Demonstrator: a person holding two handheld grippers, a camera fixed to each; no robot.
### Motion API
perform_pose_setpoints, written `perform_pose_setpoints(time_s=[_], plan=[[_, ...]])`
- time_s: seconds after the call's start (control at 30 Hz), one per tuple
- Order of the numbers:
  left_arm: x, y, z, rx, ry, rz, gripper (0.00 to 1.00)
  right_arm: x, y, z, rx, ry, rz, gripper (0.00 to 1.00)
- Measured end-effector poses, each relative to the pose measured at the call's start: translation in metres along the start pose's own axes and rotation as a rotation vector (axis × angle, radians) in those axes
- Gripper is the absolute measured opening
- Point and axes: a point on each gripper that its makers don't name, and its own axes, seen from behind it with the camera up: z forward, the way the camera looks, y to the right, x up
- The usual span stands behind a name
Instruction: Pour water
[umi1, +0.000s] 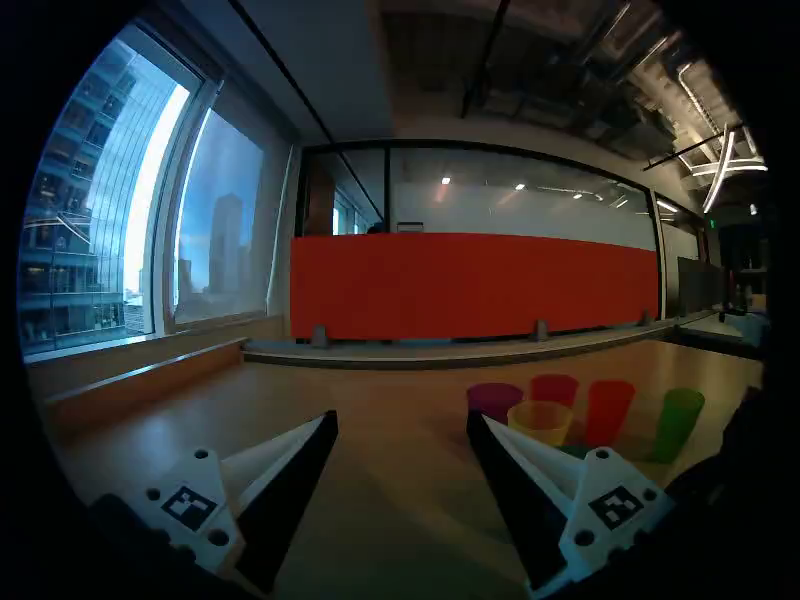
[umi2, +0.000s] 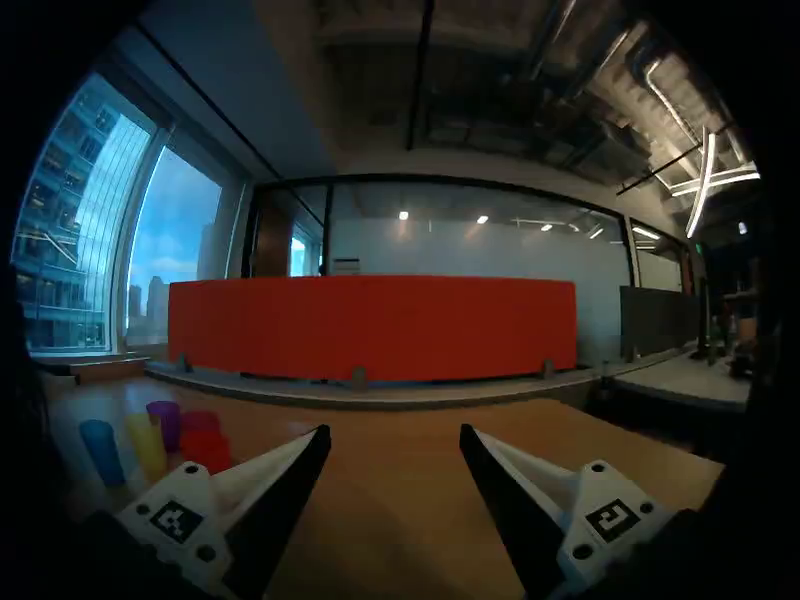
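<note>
Both left gripper (umi1: 400, 416) and right gripper (umi2: 394, 429) gape empty; the thin yellow plastic cup (umi1: 543, 418) looks light, squashy: grip mid-wall gently.

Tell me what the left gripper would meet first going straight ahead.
Likely nothing near: the left gripper faces bare table up to the red partition; the cups stand right of its line.
</note>
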Motion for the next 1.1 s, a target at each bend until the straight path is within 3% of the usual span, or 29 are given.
perform_pose_setpoints(time_s=[1.1], plan=[[0.001, 0.001, 0.000, 0.000, 0.000, 0.000, 0.96, -0.033, 0.008, 0.007, -0.016, -0.067, 0.002, 1.00]])
